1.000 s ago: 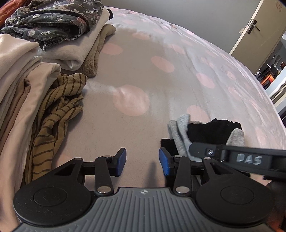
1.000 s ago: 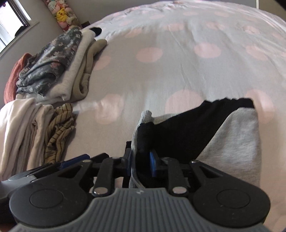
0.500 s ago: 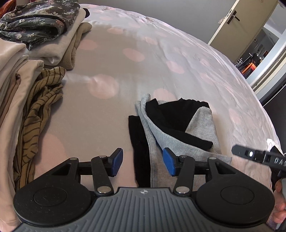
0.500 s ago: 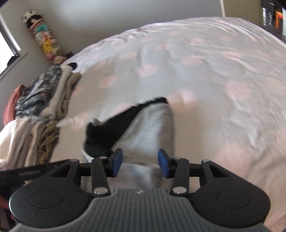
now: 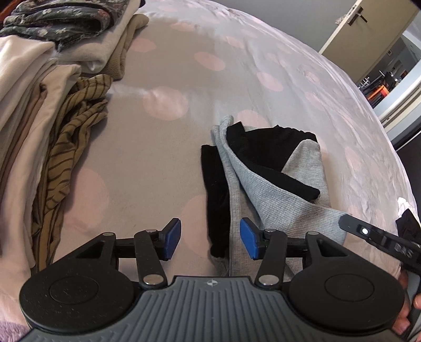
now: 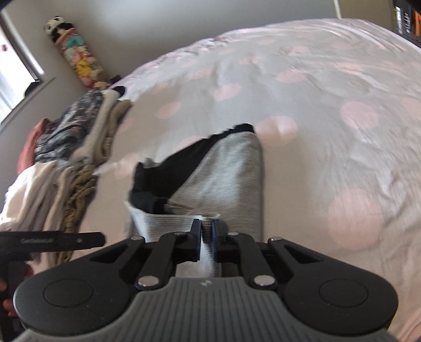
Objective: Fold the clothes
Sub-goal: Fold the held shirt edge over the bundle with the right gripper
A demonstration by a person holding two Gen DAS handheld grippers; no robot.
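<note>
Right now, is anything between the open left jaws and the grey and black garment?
Nothing visible. The left gripper stands open over the grey and black garment, its near edge between the jaws; the clothes pile lies off to the side.

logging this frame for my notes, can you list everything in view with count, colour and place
bedspread: one, grey with pink dots, covers the bed under everything
grey and black garment: one, partly folded, middle of the bed
striped top: one, mustard with dark stripes, crumpled at the left edge
folded pile: several cream and beige pieces, far left
patterned cloth: one, dark floral, on top of a beige stack at the back left
soft toys: a column, mixed colours, against the far wall
door: one, cream, back right
left gripper: black with blue pads, open, above the garment's near edge
right gripper: black with blue pads, has just closed, pinching the garment's grey edge
</note>
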